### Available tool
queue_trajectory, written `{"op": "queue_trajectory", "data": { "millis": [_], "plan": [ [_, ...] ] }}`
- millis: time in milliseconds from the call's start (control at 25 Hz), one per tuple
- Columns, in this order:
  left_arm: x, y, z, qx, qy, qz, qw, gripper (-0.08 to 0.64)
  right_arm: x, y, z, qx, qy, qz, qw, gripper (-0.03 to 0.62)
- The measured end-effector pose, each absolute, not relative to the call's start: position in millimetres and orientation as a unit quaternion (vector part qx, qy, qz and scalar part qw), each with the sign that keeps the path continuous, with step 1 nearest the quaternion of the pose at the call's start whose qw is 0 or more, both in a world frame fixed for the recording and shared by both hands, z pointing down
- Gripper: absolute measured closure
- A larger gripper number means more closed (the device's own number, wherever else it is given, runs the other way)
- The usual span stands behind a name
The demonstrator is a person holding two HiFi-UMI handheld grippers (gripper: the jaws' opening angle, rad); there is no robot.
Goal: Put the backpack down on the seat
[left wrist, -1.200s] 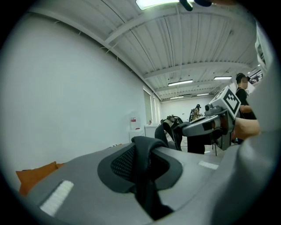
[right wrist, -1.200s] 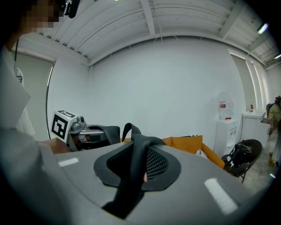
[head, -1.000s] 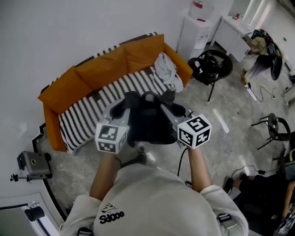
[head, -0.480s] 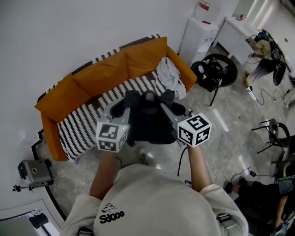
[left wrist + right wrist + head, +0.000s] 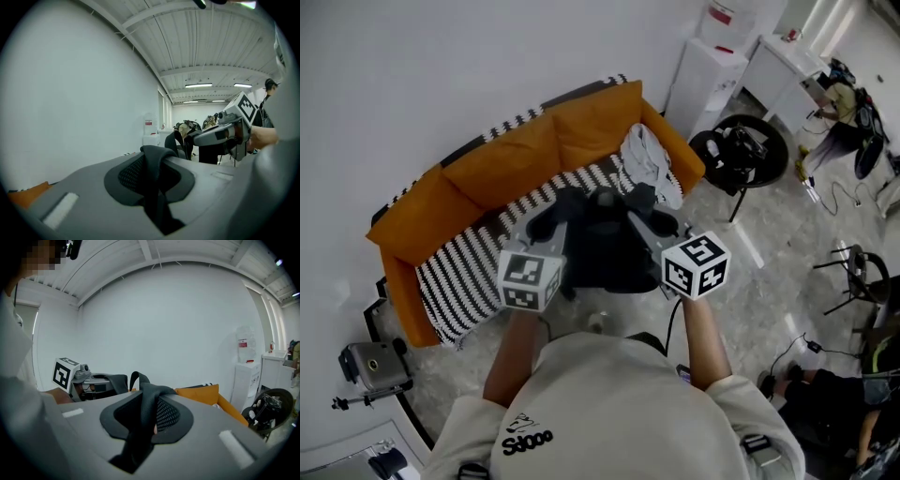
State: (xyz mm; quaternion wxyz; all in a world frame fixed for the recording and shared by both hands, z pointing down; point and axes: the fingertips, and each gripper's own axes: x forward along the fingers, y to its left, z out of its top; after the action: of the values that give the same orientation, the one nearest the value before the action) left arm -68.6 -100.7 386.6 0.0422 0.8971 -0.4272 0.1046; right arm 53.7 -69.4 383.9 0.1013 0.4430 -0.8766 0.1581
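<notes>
Backpack (image 5: 598, 246) hangs in the air between the two claws, each clamped tight on a black shoulder strap: left gripper (image 5: 154, 185) on one, right gripper (image 5: 143, 427) on the other. The bag's bulk sits just ahead of and below both claws, not yet resting on the sofa (image 5: 502, 155). The striped seat (image 5: 473, 258) lies beyond and under it, long axis running lower left to upper right in the head view. The left gripper is nearer the free stretch, while a pale cloth heap (image 5: 649, 169) crowds the right end
</notes>
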Motion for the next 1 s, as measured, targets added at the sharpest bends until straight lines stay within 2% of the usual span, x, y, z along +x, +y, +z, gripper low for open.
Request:
{"op": "queue_trajectory", "data": {
  "millis": [440, 1000],
  "plan": [
    [-78, -168, 388, 0.895, -0.431, 0.108, 0.034, 0.517, 45, -135, 387, 0.444, -0.877, 0.156, 0.096, 0.531],
    [-68, -287, 444, 0.873, -0.461, 0.136, 0.085, 0.517, 52, -271, 442, 0.379, -0.895, 0.198, 0.126, 0.529]
  ]
}}
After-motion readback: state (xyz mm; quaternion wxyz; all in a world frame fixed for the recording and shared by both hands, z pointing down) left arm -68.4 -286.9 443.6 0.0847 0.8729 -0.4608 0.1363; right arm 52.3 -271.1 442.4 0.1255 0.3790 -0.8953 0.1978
